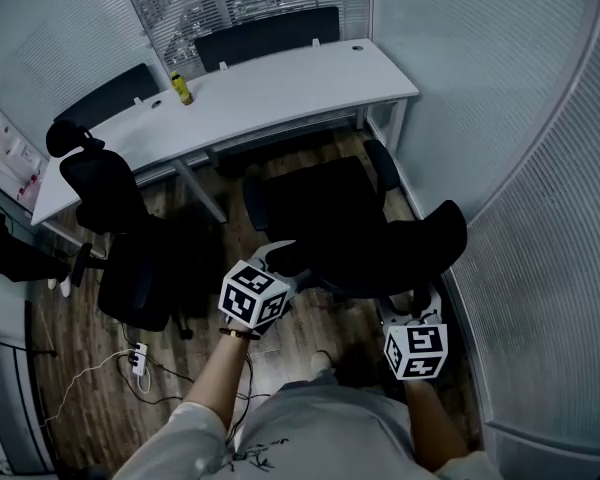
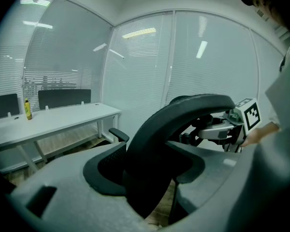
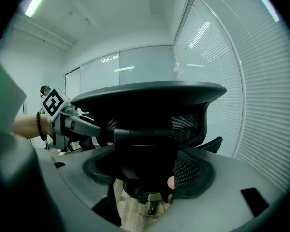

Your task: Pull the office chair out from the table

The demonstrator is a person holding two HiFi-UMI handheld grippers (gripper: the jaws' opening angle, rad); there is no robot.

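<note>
The black office chair (image 1: 320,203) stands on the wood floor just clear of the white desk (image 1: 280,93), its seat toward the desk and its curved back toward me. My left gripper (image 1: 280,263) grips the left side of the back. In the left gripper view the chair back (image 2: 183,110) fills the gap in the left gripper (image 2: 150,173), whose jaws stand wide and clamp it. My right gripper (image 1: 412,308) holds the back's right side. In the right gripper view the mesh back (image 3: 150,95) sits clamped in the right gripper (image 3: 150,173).
A yellow bottle (image 1: 182,88) stands on the desk. A second black chair (image 1: 105,193) is at the left, and two more chair backs (image 1: 270,33) show behind the desk. A power strip with cables (image 1: 138,356) lies on the floor. Glass walls with blinds (image 1: 540,218) close the right.
</note>
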